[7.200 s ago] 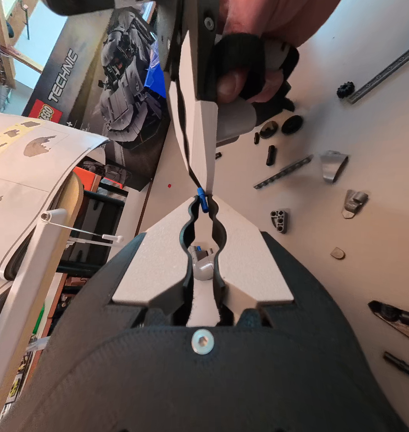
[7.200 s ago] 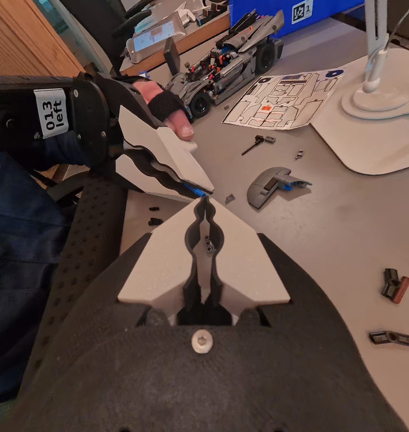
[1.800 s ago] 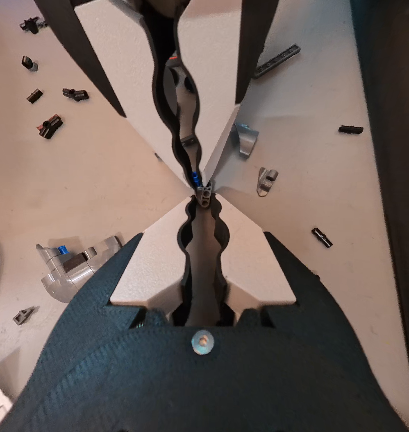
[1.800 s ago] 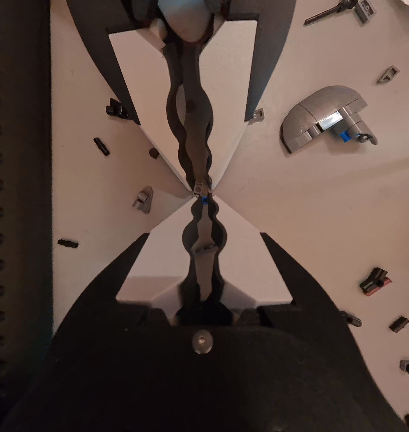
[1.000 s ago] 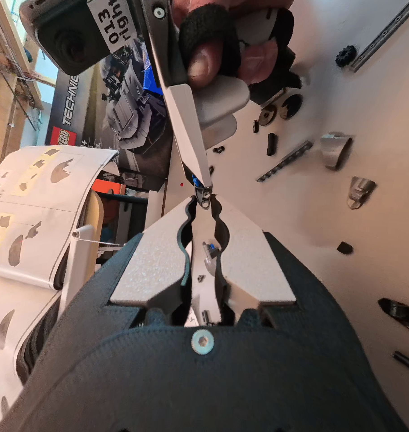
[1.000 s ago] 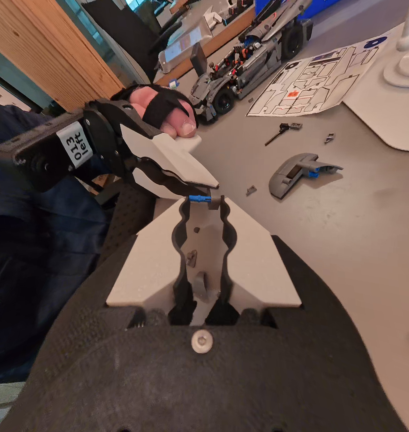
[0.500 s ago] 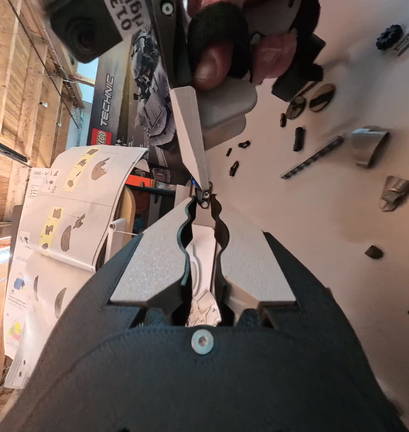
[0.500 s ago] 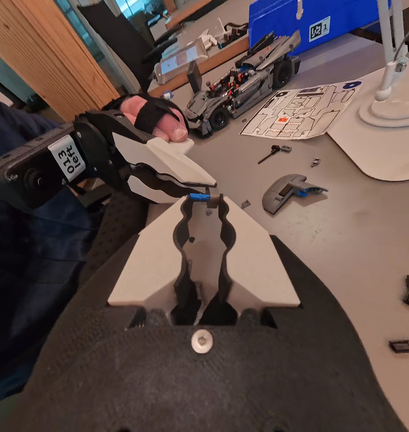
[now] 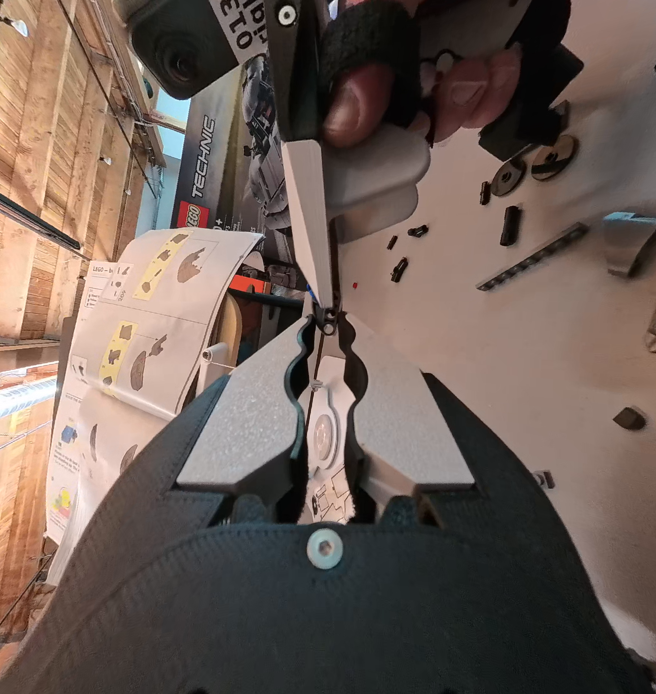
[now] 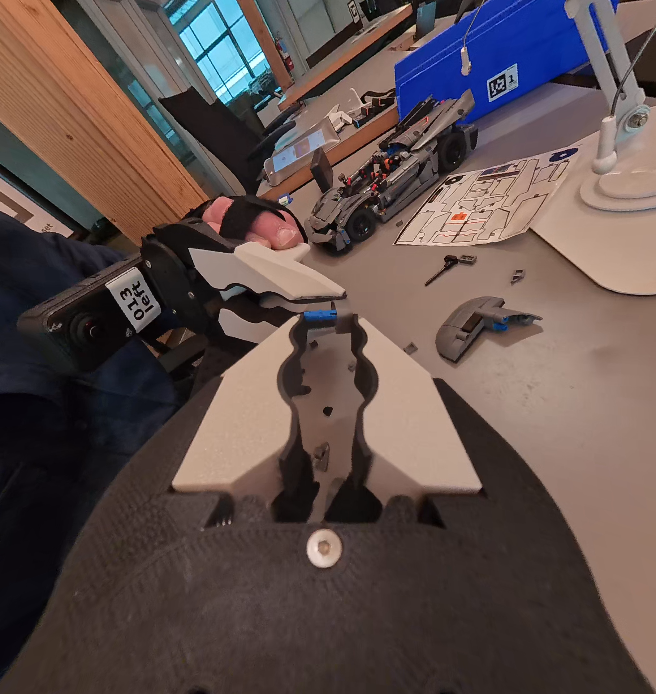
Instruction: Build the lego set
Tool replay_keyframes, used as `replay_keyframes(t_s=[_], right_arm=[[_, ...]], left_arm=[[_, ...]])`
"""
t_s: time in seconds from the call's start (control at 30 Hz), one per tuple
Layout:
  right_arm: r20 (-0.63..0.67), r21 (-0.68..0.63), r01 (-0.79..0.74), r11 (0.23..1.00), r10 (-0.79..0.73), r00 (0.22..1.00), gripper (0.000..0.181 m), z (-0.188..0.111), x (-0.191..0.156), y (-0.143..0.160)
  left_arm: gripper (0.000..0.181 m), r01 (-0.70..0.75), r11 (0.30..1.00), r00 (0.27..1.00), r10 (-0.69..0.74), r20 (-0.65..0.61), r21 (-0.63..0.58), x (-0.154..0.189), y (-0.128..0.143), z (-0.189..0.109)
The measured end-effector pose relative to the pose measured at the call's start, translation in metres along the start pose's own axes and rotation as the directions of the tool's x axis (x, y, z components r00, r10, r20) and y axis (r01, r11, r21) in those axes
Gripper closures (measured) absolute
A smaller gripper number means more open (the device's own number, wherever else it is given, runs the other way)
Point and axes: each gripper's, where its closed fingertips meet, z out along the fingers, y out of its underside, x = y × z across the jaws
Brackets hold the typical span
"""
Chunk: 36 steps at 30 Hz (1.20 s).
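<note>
Small grey connector is pinched at left tongs tips, above the bench. Blue pin, seated in it, is gripped by right tongs. Both judged light, rigid, slippery; best held by the flat sides.

Each wrist camera looks close along its own pale fingers, meeting tip to tip at frame centre; both share the small grey connector with blue pin and grey tabletop
</note>
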Motion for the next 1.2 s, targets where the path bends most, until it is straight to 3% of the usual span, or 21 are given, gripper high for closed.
replay_keyframes(t_s=[0.2,0.3,0.43,0.57,0.73,1.03,1.2], right_arm=[[-0.043,-0.020,0.073,0.997,-0.074,0.996,0.162,-0.001,-0.001,0.000],[-0.068,-0.042,0.104,0.994,-0.106,0.992,0.163,0.000,0.002,0.002],[-0.172,-0.100,0.242,0.965,-0.257,0.951,0.161,-0.001,0.007,0.000],[-0.248,-0.230,0.390,0.892,-0.441,0.862,0.161,0.001,0.011,0.006],[-0.269,-0.292,0.466,0.835,-0.539,0.798,0.161,0.002,0.010,0.007],[-0.285,-0.416,0.513,0.751,-0.644,0.710,0.161,0.003,0.016,0.017],[-0.289,-0.417,0.511,0.752,-0.642,0.710,0.162,0.002,0.016,0.017]], left_arm=[[0.172,-0.007,1.000,1.000,0.007,0.015,-0.011,-0.002,-0.002,-0.002],[0.172,0.062,0.998,0.997,-0.061,-0.037,0.025,0.000,0.000,0.001],[0.169,0.305,0.943,0.934,-0.270,-0.236,0.130,-0.001,-0.004,-0.005],[0.173,0.552,0.817,0.793,-0.453,-0.407,0.166,-0.005,-0.009,-0.013],[0.167,0.548,0.830,0.772,-0.456,-0.443,0.100,0.008,0.000,-0.004],[0.166,0.646,0.761,0.665,-0.524,-0.533,0.058,0.016,-0.001,-0.003],[0.171,0.631,0.771,0.696,-0.511,-0.505,0.089,0.014,-0.003,-0.002]])
